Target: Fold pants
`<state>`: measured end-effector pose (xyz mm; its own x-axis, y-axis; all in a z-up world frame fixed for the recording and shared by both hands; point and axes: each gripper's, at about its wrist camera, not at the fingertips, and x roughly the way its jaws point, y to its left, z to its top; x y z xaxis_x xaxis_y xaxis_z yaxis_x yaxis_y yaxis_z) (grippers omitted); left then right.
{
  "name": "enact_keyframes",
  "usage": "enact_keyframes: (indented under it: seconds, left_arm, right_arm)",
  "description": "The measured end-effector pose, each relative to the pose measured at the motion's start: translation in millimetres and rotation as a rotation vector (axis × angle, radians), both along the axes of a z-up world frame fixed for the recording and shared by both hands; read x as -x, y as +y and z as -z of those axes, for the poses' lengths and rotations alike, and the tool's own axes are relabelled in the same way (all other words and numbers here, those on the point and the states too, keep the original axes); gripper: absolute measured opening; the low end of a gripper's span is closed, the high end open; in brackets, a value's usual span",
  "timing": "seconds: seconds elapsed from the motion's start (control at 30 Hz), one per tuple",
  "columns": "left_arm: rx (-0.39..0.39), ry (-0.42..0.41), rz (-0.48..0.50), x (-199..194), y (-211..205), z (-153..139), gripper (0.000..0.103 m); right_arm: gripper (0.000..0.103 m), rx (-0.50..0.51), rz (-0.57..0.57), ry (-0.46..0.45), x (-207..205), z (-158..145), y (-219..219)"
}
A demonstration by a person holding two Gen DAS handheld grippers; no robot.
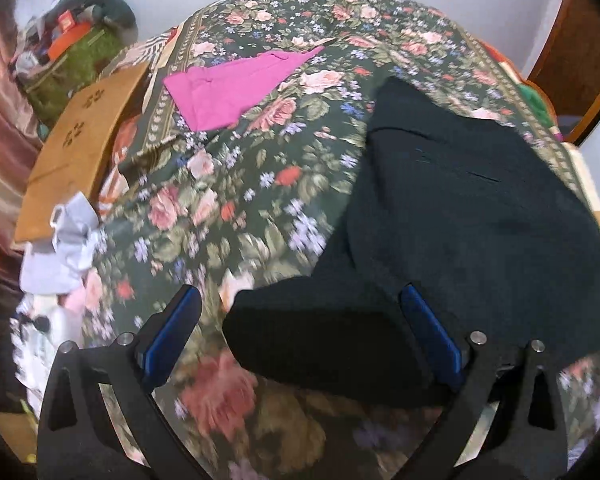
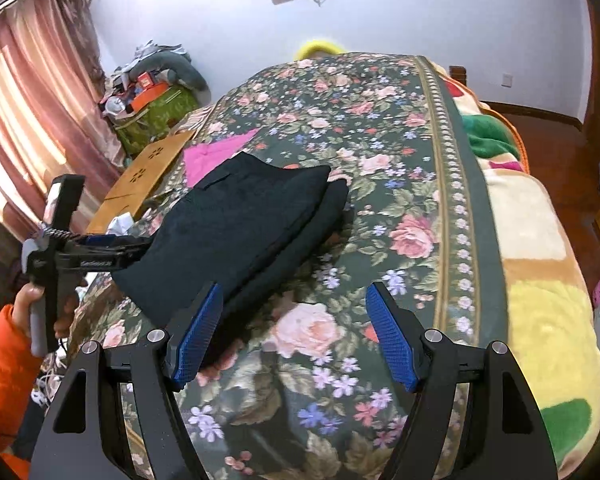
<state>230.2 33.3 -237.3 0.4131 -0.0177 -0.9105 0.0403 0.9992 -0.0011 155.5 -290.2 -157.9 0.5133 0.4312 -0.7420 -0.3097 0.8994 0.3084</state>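
The dark pants (image 2: 244, 228) lie folded in a stacked bundle on the floral bedspread (image 2: 380, 208), ahead and to the left of the right gripper (image 2: 294, 332). That gripper hovers released, its blue pads apart with only bedspread between them. The left gripper (image 1: 300, 336) is spread wide over the near corner of the pants, its pads not pressing the cloth. In the right wrist view, a hand (image 2: 30, 300) in an orange sleeve (image 2: 4, 364) holds it. Beyond the pants lies a pink garment (image 1: 236, 84), with a wooden board (image 1: 84, 148) farther left.
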Motion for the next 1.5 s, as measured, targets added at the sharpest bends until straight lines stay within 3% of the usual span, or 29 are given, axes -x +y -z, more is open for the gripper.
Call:
enact_keyframes:
  seconds: [0.07,0.2,0.33,0.47,0.6,0.7,0.8,1.0,1.1,1.33,1.5]
  left_arm:
    - [0.064,0.014,0.009,10,-4,-1,0.102]
    - [0.067,-0.020,0.013,23,-13,-4,0.102]
    - [0.142,0.003,0.010,23,-16,-1,0.102]
    - [0.069,-0.063,0.037,26,-20,-15,0.100]
    - [-0.017,-0.158,-0.004,31,-8,-32,0.098]
    - [-0.070,-0.146,-0.031,26,9,-26,0.095]
    - [-0.047,-0.096,-0.043,26,23,-8,0.095]
    - [-0.096,-0.115,-0.093,34,34,-5,0.095]
    - [-0.066,-0.083,-0.091,33,42,1,0.095]
    - [-0.112,-0.082,-0.086,27,45,-4,0.094]
    - [-0.110,-0.121,-0.069,13,42,-22,0.094]
  right_arm:
    - [0.071,-0.011,-0.004,0.004,-1,3,3]
    - [0.071,-0.050,-0.013,0.053,-4,14,11]
    - [0.071,-0.041,-0.038,0.048,1,18,24]
    - [0.071,-0.033,-0.046,0.052,2,28,32]
    - [0.070,-0.034,-0.056,0.063,3,38,30]
    - [0.066,-0.009,-0.081,0.042,5,39,34]
    - [0.065,0.035,-0.110,0.013,7,37,39]
    - [0.065,0.072,-0.156,0.006,4,37,39]
    - [0.065,0.102,-0.161,-0.007,4,36,38]
    - [0.064,0.154,-0.123,-0.009,-2,32,21]
    - [0.062,0.138,-0.083,0.000,-12,22,6]
